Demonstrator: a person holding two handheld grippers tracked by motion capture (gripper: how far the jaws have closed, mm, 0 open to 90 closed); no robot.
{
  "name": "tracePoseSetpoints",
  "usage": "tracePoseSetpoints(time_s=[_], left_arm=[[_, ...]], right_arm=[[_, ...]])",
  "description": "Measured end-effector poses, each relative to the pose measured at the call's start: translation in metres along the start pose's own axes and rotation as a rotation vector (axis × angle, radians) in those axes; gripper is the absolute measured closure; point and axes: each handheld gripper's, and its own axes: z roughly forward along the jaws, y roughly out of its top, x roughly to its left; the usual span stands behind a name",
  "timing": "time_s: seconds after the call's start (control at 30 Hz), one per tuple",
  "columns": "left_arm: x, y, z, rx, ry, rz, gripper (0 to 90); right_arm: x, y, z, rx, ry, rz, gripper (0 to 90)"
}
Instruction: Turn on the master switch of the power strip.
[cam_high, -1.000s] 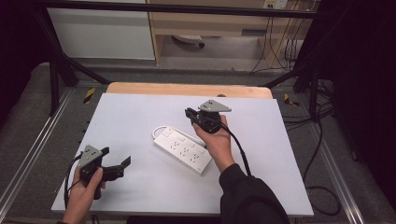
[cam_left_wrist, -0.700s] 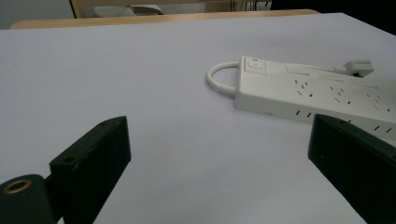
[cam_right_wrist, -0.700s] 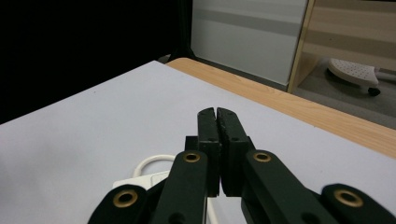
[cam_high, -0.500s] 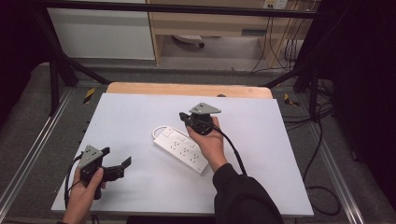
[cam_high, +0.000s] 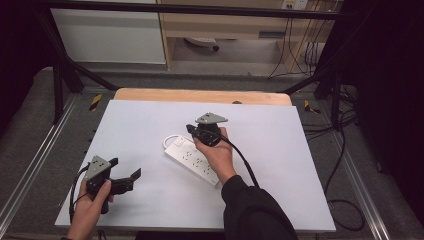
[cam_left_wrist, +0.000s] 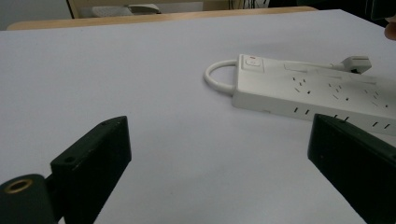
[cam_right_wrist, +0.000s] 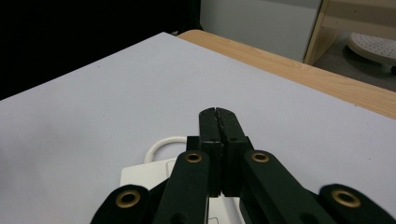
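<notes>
While the right hand (cam_high: 216, 150) reaches in from the bottom edge with its forearm angled up-left, the right gripper (cam_high: 192, 128) hangs over the switch end of the power strip (cam_high: 192, 160), jaws clenched flat together with nothing between them. In the right gripper view the closed tips sit above the strip's looped cord (cam_right_wrist: 161, 145). Left hand (cam_high: 95, 200) rests low at the near-left corner of the table (cam_high: 300, 175); left gripper (cam_high: 124, 168) points right toward the strip, jaws released and spread wide, nothing between them.

Strip lies diagonally at mid-table, switch end far-left, other end toward the person. Its plug (cam_left_wrist: 353, 63) lies just behind it in the left gripper view. White surface is bare around it: wide room left, right and behind, up to the wood strip (cam_high: 150, 94) at the far edge. Left gripper sits near the near edge, well apart from the strip.

Versus 0.5 s ago: right gripper has moved a bit left and nearer, now over the strip's switch end. Left gripper is about where it was.
</notes>
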Motion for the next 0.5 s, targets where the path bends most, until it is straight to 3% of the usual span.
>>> tracePoseSetpoints(time_s=[0.5], left_arm=[[0.000, 0.000, 0.001, 0.005, 0.004, 0.004, 6.1]], right_arm=[[0.003, -0.005, 0.011, 0.060, 0.008, 0.006, 90.0]])
